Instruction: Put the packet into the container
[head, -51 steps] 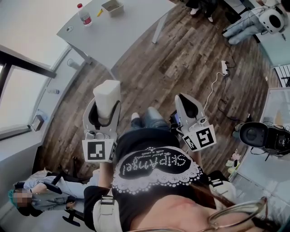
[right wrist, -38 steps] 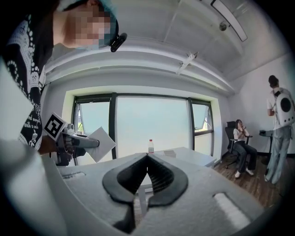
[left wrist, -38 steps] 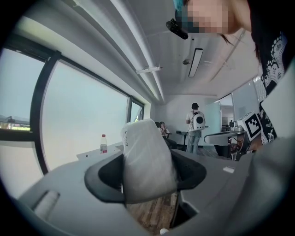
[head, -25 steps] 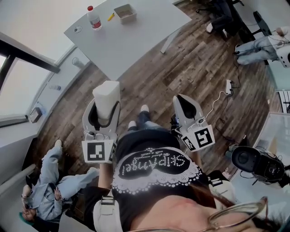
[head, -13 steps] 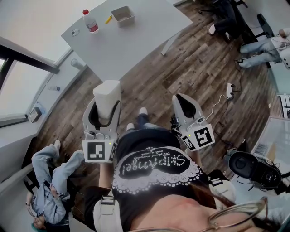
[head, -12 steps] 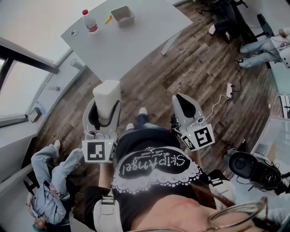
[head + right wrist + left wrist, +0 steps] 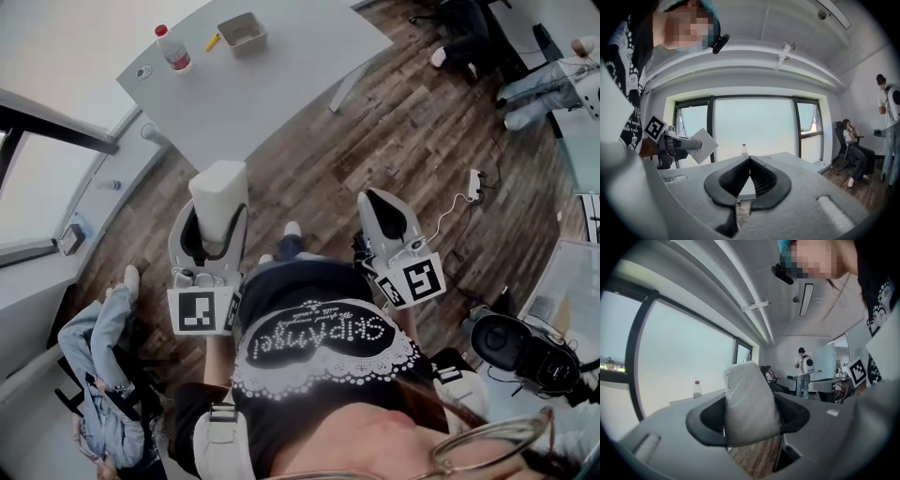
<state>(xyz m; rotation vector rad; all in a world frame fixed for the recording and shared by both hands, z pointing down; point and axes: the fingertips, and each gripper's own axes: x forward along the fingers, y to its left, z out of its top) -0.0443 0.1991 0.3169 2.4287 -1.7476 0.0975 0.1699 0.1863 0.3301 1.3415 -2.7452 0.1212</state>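
Packet (image 7: 218,187) pinched in left tool (image 7: 217,214), right tool (image 7: 376,197) pressed together; a slipping grip could drop it before the container (image 7: 241,34).

packet (image 7: 749,394) in my left gripper (image 7: 751,411) — smooth white plastic film, slight sheen | my right gripper (image 7: 749,161), pads (image 7: 762,178) — black, ribbed, matt | floor (image 7: 394,141): grainy wood | table (image 7: 281,84): matt grey

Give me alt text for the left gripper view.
The left gripper grips a white packet between its jaws. Beyond it, a red-capped bottle stands before large windows, and a person stands far back in the room.
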